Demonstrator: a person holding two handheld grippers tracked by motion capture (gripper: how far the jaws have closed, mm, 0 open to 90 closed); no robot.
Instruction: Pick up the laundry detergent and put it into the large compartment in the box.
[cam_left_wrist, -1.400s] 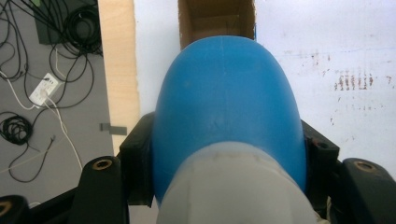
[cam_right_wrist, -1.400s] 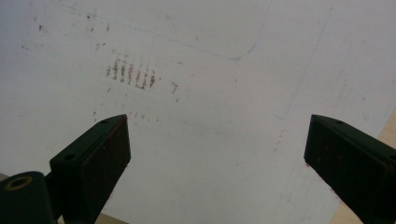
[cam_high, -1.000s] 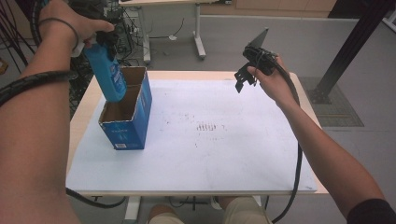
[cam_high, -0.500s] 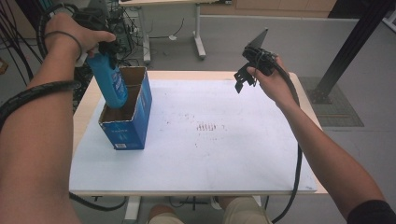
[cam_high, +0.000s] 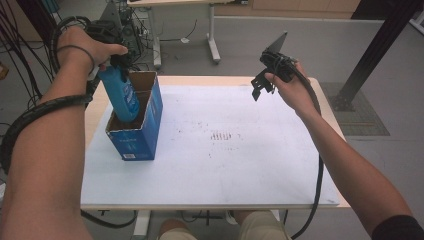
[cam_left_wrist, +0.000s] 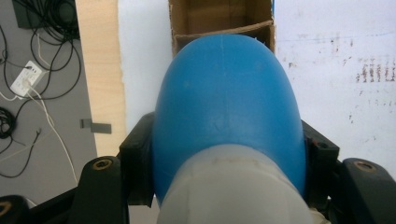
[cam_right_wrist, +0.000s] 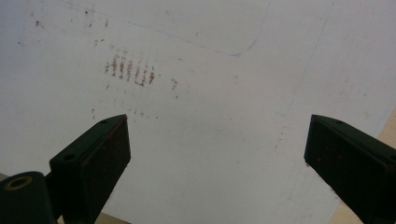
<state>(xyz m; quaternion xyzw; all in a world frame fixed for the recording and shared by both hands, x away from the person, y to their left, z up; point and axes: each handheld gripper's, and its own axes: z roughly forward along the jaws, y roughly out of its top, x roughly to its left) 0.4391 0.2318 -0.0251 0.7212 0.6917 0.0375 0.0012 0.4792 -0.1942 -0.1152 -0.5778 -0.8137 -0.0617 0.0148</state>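
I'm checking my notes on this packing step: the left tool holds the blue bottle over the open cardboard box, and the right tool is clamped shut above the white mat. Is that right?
Not quite. The right tool is open, its jaws wide apart over the white mat, as the right gripper view shows. The left tool does hold the blue bottle over the open cardboard box.

the blue bottle (cam_high: 121, 95) has sunk lower — deeper into the box (cam_high: 150, 120).
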